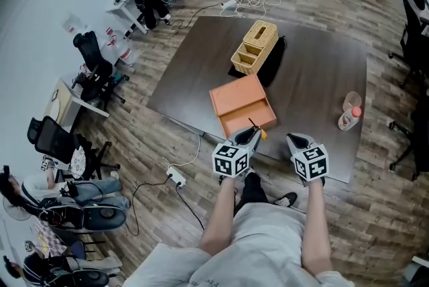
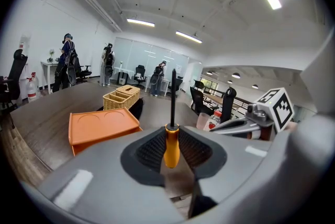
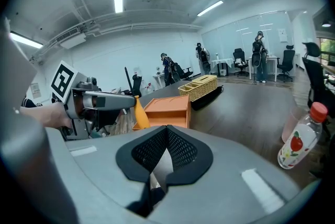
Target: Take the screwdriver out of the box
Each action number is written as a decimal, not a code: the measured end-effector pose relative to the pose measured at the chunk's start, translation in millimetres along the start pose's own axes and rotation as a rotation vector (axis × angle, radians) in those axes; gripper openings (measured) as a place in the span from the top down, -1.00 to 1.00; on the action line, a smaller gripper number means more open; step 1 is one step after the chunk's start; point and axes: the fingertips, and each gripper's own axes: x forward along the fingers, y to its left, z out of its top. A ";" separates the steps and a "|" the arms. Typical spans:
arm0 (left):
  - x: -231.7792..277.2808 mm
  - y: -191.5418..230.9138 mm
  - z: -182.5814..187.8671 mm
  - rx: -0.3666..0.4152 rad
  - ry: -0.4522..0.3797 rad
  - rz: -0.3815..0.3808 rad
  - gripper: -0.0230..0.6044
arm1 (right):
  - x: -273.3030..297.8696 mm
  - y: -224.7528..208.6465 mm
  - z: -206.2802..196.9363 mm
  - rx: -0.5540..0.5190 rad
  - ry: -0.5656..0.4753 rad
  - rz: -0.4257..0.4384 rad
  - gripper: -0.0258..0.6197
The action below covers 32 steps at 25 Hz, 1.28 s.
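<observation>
Your left gripper is pinching the screwdriver by its orange handle, with the ribbed pads pressed on either side of it. The black shaft stands nearly upright above the jaws, which suits a tool being lifted straight up rather than dragged over a wall. You grip it low on the handle, so the shaft is free and nothing of the tool hangs below to catch.

From the head view the screwdriver sits at the near edge of the orange box, just by its open drawer. It looks raised clear of the drawer, so the removal seems all but done, though I cannot tell from above whether the tip of the handle has fully cleared the front wall.

Your right gripper hangs beside the left one with its pads pressed together on nothing; I judge it is simply held out of the way, since the box needs no steadying on the table.

The plastic bottle and the wicker basket stand well apart from your hands; there is bare table to your right for setting the tool down.
</observation>
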 end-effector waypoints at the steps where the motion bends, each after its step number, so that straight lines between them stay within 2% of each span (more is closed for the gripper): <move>1: 0.0 0.4 0.5 0.001 -0.003 -0.001 0.51 | -0.1 -0.4 1.0 0.001 -0.002 -0.001 0.93; 10: -0.9 2.6 5.2 0.021 0.007 -0.003 0.51 | 1.6 2.2 5.4 -0.006 0.000 0.008 0.93; 32: 12.5 -7.8 6.9 0.002 0.008 -0.036 0.51 | -2.1 -13.7 6.5 0.013 -0.008 0.003 0.93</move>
